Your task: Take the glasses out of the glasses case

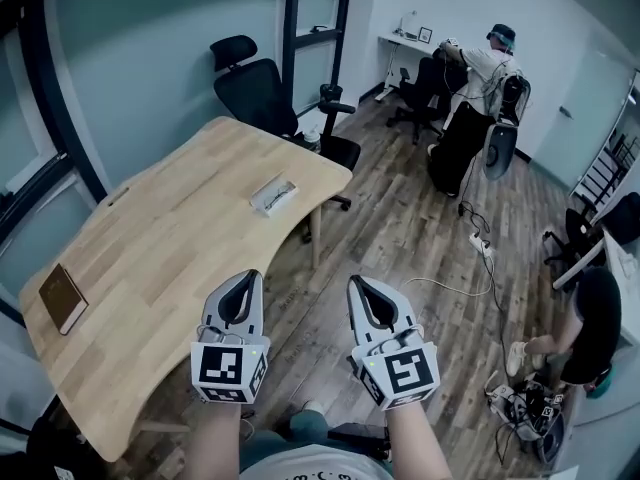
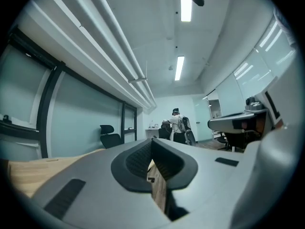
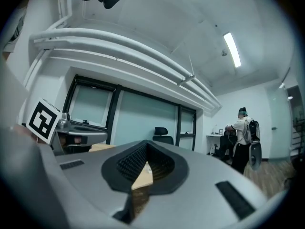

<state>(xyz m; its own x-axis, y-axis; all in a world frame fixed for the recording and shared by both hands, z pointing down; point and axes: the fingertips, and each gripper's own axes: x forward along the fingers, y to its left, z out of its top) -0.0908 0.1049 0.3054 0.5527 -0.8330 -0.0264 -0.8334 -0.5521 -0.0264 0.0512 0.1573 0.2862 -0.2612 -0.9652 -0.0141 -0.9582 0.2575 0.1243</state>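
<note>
A pale grey oblong case (image 1: 272, 194) lies on the far part of the light wooden table (image 1: 170, 258), near its right edge. The glasses themselves do not show. My left gripper (image 1: 247, 280) is held level above the table's near right edge, well short of the case, with its jaws shut and nothing between them (image 2: 151, 144). Beside it, my right gripper (image 1: 362, 288) hangs over the wooden floor; it is also shut and holds nothing (image 3: 145, 147).
A flat brown book-like thing (image 1: 62, 298) lies at the table's left end. Black office chairs (image 1: 262, 93) stand behind the table. One person (image 1: 480, 88) stands at a far desk, another (image 1: 590, 328) sits at the right. Cables and a power strip (image 1: 482, 245) lie on the floor.
</note>
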